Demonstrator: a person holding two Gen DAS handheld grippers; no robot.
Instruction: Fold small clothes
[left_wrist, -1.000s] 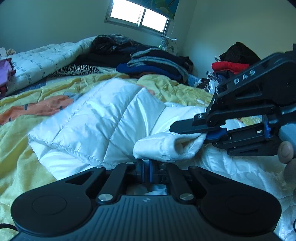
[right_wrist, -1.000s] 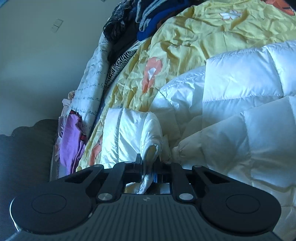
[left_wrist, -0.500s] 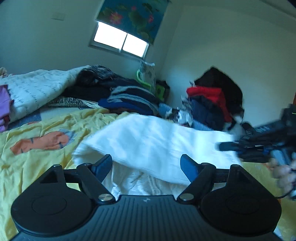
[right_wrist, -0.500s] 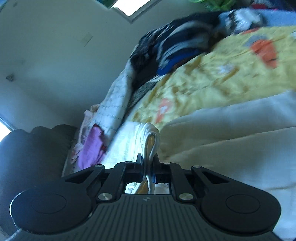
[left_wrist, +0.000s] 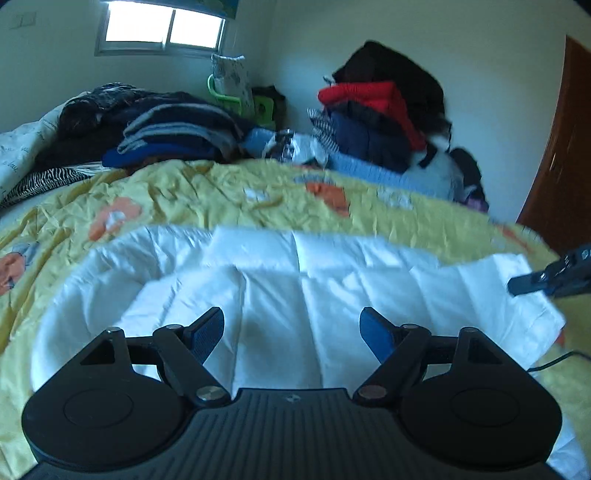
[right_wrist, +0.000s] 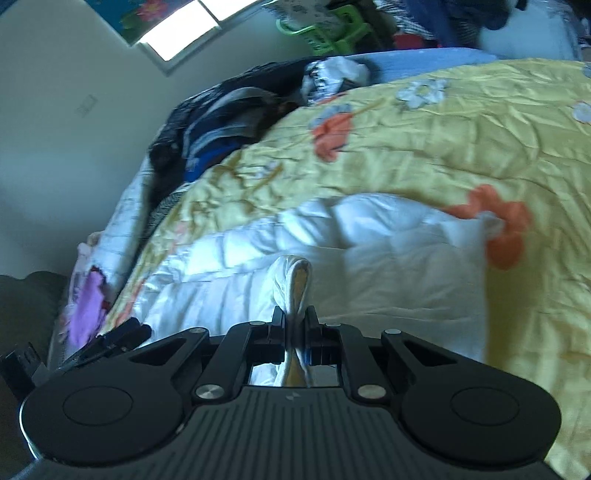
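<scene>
A white quilted jacket lies spread across the yellow flowered bedspread. My left gripper hovers open just above the jacket's near part, blue pads apart with nothing between them. In the right wrist view my right gripper is shut on a bunched edge of the white jacket, and a loop of the fabric rises between its fingers. The tips of the right gripper show at the right edge of the left wrist view, at the jacket's far right corner. The left gripper shows dark at the lower left of the right wrist view.
Folded dark and blue clothes are stacked at the head of the bed, with a zebra-print piece to their left. A pile with a red garment stands against the far wall. A brown door is at the right.
My left gripper let go of the white fabric, opened and drew back. The right gripper pulled its edge of the jacket away to the right, and the jacket now lies stretched out flatter.
</scene>
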